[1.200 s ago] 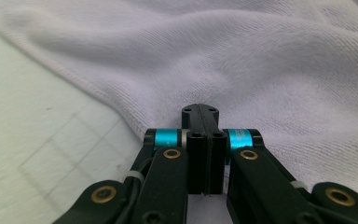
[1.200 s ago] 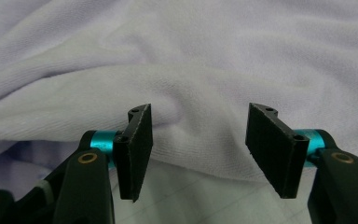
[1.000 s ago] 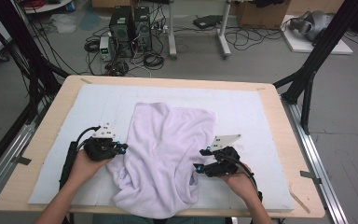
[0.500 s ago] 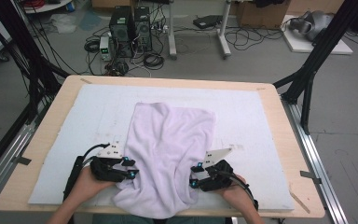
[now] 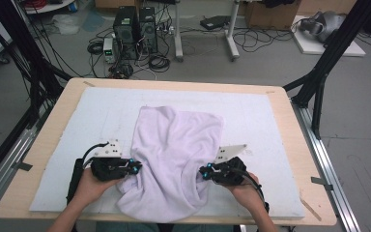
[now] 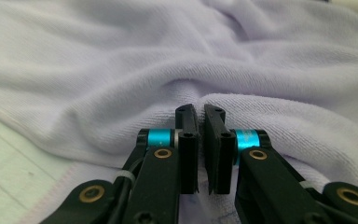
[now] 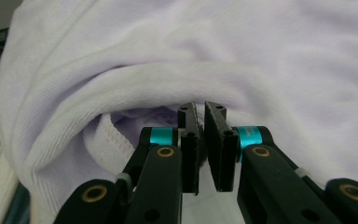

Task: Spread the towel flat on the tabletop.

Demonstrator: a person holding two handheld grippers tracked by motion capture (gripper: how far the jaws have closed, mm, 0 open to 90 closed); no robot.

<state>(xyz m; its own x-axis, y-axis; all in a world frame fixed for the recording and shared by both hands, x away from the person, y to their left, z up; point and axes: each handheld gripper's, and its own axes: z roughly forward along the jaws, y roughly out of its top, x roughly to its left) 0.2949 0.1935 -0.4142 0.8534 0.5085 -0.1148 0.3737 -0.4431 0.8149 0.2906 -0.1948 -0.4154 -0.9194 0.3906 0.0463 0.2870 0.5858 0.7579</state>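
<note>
You get even, soft light from above in the high view: the white mat [image 5: 270, 121] is bright without glare, and shadows under the towel [image 5: 174, 145] folds stay faint. The floor behind sits dimmer, and the whole picture is slightly soft. In both gripper views the near jaws are fairly sharp, dark and low in detail, while the cloth blurs toward the top edge and looks washed out.
</note>
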